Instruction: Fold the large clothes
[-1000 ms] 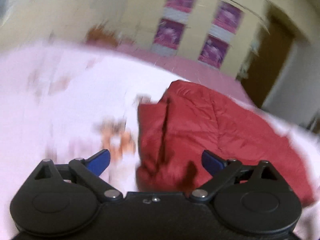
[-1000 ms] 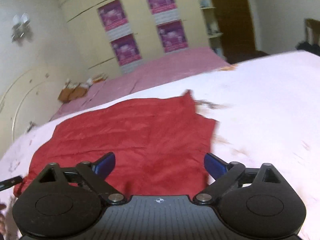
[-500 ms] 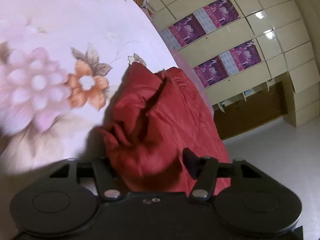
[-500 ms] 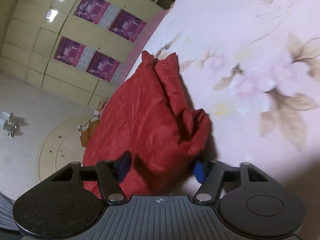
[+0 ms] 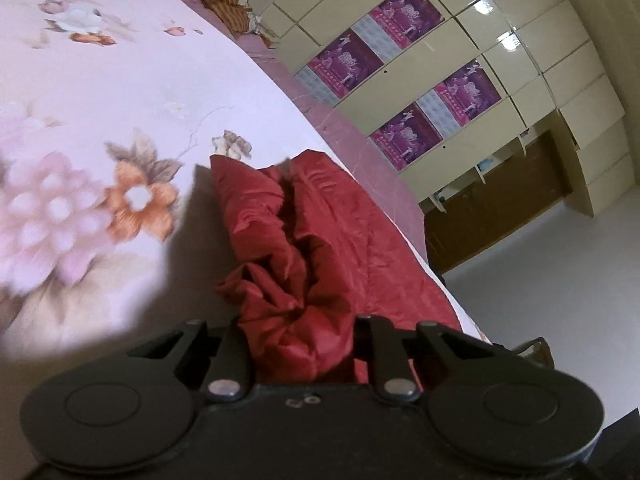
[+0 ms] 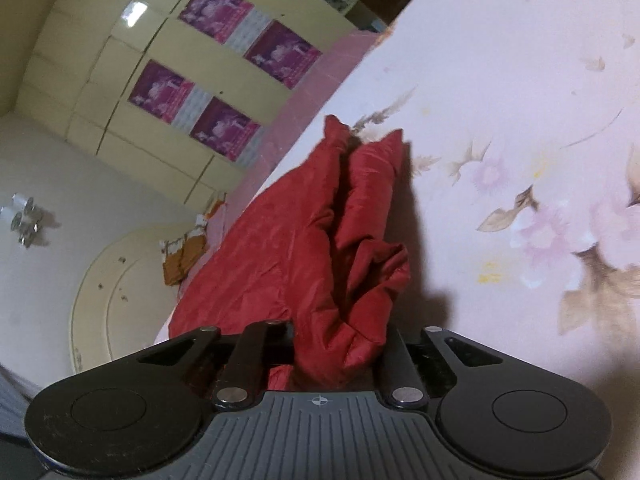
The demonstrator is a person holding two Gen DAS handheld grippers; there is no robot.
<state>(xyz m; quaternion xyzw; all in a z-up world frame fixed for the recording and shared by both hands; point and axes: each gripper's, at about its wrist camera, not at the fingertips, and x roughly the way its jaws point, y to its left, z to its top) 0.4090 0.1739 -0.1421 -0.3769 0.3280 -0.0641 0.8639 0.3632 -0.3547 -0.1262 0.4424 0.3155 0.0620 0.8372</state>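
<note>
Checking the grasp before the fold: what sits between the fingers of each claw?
Bunched fabric of the red garment fills the left claw in the left wrist view, and likewise the right claw in the right wrist view.

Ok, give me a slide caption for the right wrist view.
Right gripper shut on a bunched edge of the red garment, which lies on a floral bedsheet.

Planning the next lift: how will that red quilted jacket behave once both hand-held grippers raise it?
Probably floppy: the red quilted jacket bunches into deep folds where the left hand-held gripper pinches it. Likely light, since it puffs up between the pinches. Its sheen at the right hand-held gripper suggests slippery fabric.
</note>
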